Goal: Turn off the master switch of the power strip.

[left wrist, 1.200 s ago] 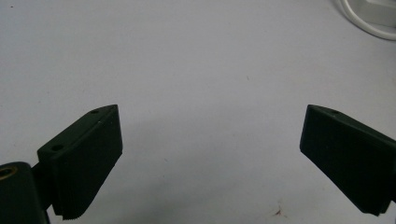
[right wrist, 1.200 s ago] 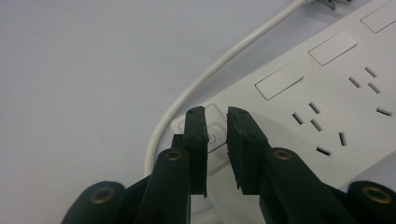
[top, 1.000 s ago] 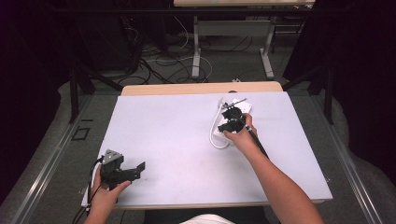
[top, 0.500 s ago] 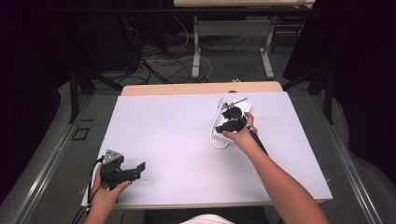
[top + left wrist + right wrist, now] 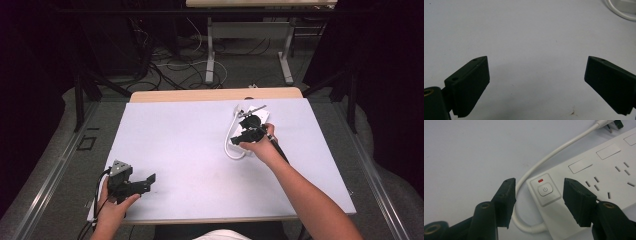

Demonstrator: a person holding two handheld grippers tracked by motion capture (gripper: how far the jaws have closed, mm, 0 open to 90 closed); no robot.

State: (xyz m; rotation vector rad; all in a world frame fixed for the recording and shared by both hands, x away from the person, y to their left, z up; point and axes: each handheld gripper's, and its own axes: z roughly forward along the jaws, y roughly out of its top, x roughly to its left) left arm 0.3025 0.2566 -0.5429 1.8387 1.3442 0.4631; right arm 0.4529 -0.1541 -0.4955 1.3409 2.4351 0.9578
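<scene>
A white power strip point(image 5: 599, 177) lies flat on the white table point(image 5: 190, 140) at the back right, its cable point(image 5: 554, 152) looping round the near end. My right gripper point(image 5: 539, 181) hovers over the switch end, where a power button point(image 5: 545, 189) sits below a small red light point(image 5: 540, 180). Its jaws have just been opening and now straddle that end without the pads touching it. In the high view the right gripper point(image 5: 247, 131) covers the strip's point(image 5: 239, 146) middle. My left gripper point(image 5: 149, 181) rests open at the front left, nothing between its jaws point(image 5: 537, 60).
The strip's plug point(image 5: 610, 125) lies loose on the table beyond the far end. A wooden strip point(image 5: 215, 95) edges the table's back. Cables and desk legs point(image 5: 210, 55) stand on the floor behind. Bare tabletop lies between the two grippers.
The right gripper's jaws look a little wider apart over the strip's switch end. Both hands stay about where they were.
</scene>
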